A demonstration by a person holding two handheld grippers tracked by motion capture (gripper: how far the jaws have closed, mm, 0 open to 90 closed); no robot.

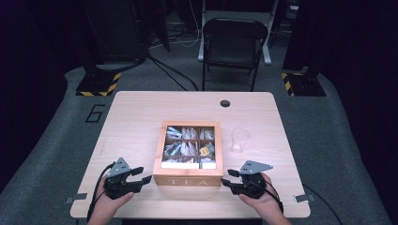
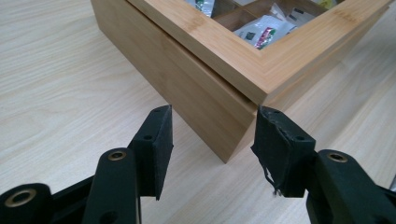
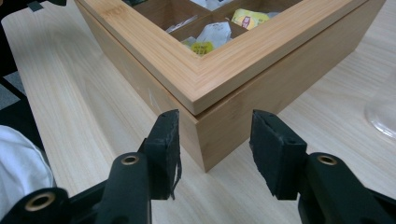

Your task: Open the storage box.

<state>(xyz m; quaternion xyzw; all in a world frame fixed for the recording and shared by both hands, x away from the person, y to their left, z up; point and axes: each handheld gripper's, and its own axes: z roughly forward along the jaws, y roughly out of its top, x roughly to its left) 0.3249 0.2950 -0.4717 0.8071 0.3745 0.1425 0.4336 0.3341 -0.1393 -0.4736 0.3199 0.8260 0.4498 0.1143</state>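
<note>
Dark studio, grey carpet, folding chair [image 1: 233,44] behind pale wooden table [image 1: 136,117]; tea box [image 1: 189,153] mid-table, near edge; left gripper [image 1: 142,176], right gripper [image 1: 226,177] open at its corners.

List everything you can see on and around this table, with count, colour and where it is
Tea box: one, light wood, lettered TEA, table centre near the front edge.
Tea bags: many, mostly white, one yellow, in the box's compartments.
Cup: one, clear, right of the box.
Table: one, pale wood.
Chair: one, black, folding, beyond the table.
Left gripper: one, black, jaws open, at the box's front left corner.
Right gripper: one, black, jaws open, at the front right corner.
Hands: two, at the bottom edge, holding the grippers.
</note>
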